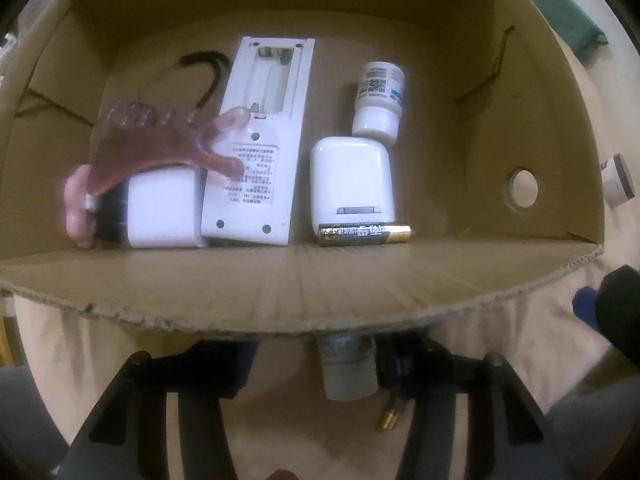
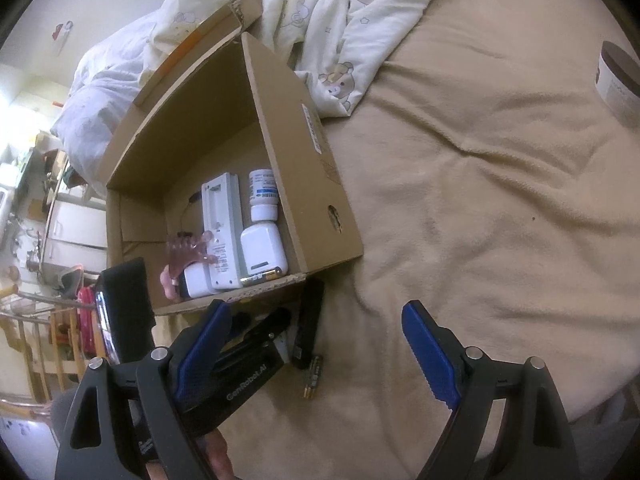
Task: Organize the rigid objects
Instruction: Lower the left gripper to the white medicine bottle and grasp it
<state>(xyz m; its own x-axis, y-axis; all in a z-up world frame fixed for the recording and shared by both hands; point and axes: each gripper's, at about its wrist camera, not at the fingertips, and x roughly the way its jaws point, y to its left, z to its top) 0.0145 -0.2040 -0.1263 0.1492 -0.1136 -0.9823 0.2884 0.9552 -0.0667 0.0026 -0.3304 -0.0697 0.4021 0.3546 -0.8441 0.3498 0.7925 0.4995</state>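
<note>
A cardboard box lies on a tan blanket. Inside it are a white remote lying back up with its battery bay open, a white pill bottle, a white case, a battery, a white and black device and a pink hand-shaped toy. My left gripper sits just outside the box's near wall, open, beside a white bottle and loose batteries. My right gripper is open and empty above the blanket.
A brown-lidded white jar stands on the blanket at far right. A rumpled bear-print duvet lies behind the box. A black rectangular object lies against the box front. Room furniture shows at far left.
</note>
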